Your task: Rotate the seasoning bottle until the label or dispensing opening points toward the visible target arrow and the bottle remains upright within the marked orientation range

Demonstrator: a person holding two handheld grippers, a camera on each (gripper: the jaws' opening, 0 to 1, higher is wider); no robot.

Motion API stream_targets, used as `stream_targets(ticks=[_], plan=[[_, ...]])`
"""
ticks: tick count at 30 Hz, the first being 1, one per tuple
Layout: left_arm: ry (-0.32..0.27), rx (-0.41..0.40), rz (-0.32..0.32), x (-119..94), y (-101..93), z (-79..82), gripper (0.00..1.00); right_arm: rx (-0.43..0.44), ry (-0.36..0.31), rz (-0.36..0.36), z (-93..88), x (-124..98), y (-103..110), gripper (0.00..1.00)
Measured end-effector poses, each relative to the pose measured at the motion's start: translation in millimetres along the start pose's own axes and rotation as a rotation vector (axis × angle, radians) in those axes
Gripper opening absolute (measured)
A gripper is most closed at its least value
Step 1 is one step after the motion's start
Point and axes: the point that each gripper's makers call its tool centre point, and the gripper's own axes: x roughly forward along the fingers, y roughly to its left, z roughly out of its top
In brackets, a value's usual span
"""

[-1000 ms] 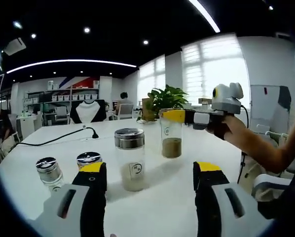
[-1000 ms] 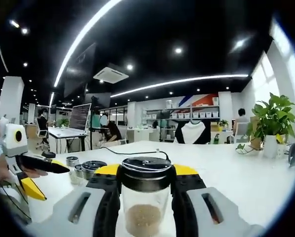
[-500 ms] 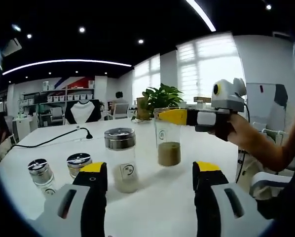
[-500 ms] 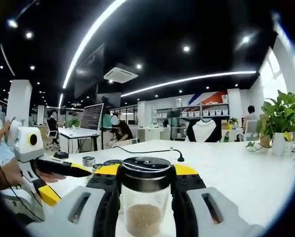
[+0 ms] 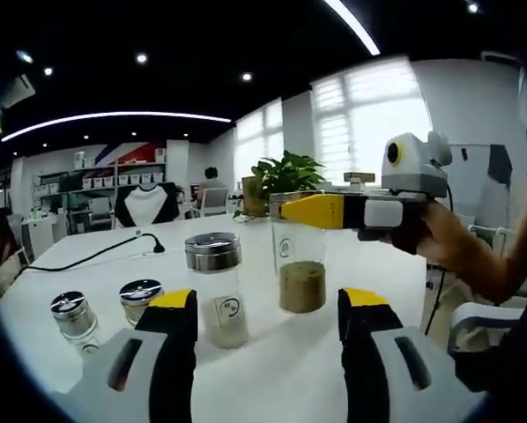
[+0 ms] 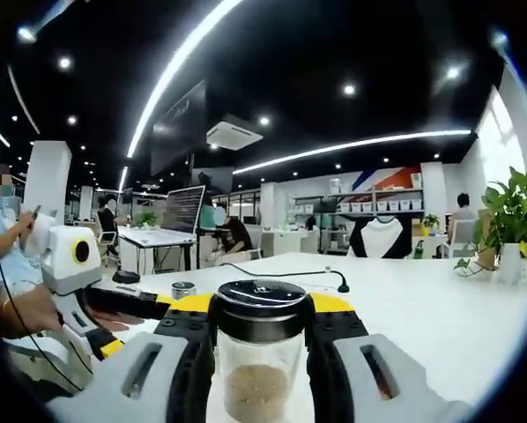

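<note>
The seasoning bottle (image 6: 257, 357) was clamped upright below its lid by the right gripper (image 6: 259, 352), above the table (image 5: 272, 370). It should be turned slowly and vertically. The left gripper (image 5: 265, 352) was held apart. Brown powder filled its bottom; 3 shakers (image 5: 216, 286) stood at 9 o'clock.

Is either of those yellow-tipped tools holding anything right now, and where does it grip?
The right tool grips a seasoning bottle of brown powder just under its dark lid. The left tool is open, holding nothing.
</note>
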Motion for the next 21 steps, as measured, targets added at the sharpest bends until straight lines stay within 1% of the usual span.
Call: stream_targets(ticks=[4, 10, 13, 18, 21], plan=[[-0.007, 0.0, -0.023, 2, -5.7, 0.9, 0.68, 0.019, -0.002, 0.028, 0.3, 2, 10, 0.36], [-0.011, 0.006, -0.038, 3, -10.3, 2.5, 0.68, 0.026, -0.005, 0.061, 1.1, 3, 21, 0.37], [0.0, 0.01, -0.051, 3, -12.8, 1.3, 0.66, 0.024, -0.003, 0.082, 1.7, 4, 27, 0.37], [0.008, 0.013, -0.06, 4, -15.7, 0.3, 0.66, 0.022, -0.006, 0.114, 4.5, 4, 38, 0.37], [0.006, 0.014, -0.065, 4, -17.2, 1.0, 0.66, 0.023, -0.009, 0.124, 5.8, 5, 40, 0.37]])
